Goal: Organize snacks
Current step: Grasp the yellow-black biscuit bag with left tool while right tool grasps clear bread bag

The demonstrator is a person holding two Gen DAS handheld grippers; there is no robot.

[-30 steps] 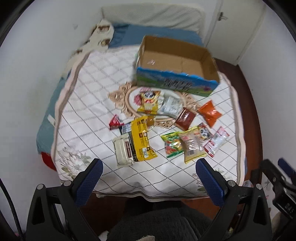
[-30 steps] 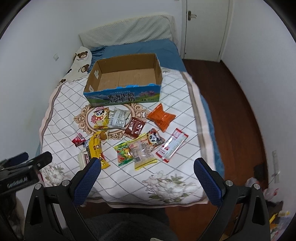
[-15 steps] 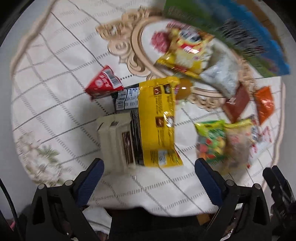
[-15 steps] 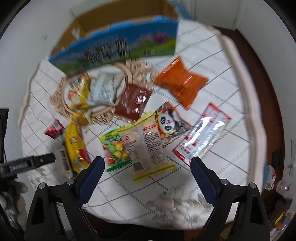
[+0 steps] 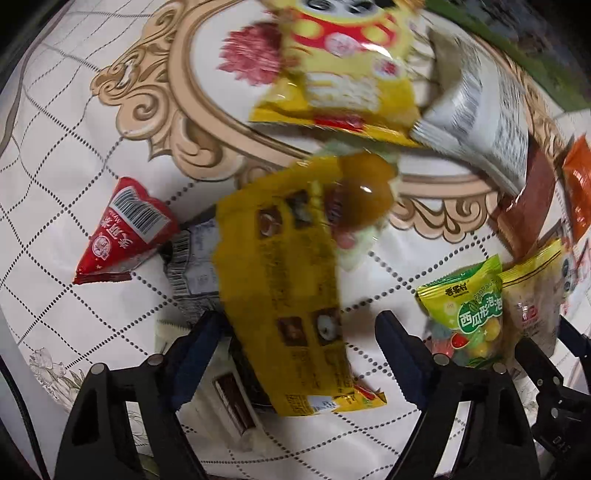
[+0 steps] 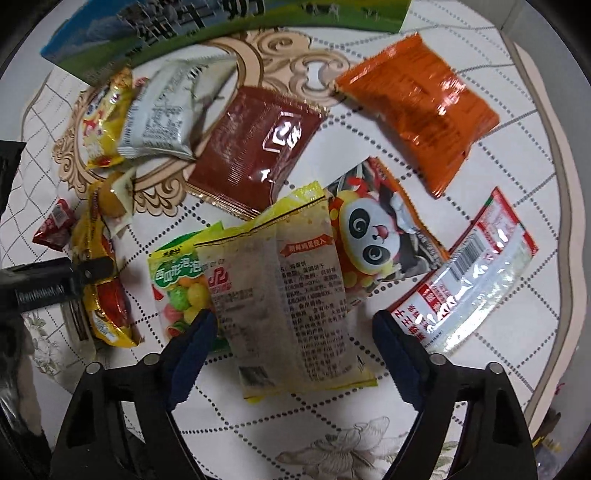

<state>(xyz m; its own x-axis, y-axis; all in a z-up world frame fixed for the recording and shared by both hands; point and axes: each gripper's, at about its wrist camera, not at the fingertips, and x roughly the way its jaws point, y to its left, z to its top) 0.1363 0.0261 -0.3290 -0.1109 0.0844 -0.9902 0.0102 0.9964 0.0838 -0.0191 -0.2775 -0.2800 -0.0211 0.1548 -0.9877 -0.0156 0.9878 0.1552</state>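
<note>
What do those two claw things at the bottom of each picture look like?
Each is a black plastic frame with triangular cut-outs and silver screws, ending in two dark blue padded fingers. The left gripper and right gripper look alike; white lettering marks the left one's side in the right view.

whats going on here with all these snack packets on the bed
A person is sorting snacks with two tools. The left hand-held gripper is over a long yellow packet, its jaws closing with the packet between them. The right hand-held gripper is likewise closing around a clear biscuit packet. Neither is gripped yet. The other packets lie loose on the quilt, before the milk carton box.
</note>
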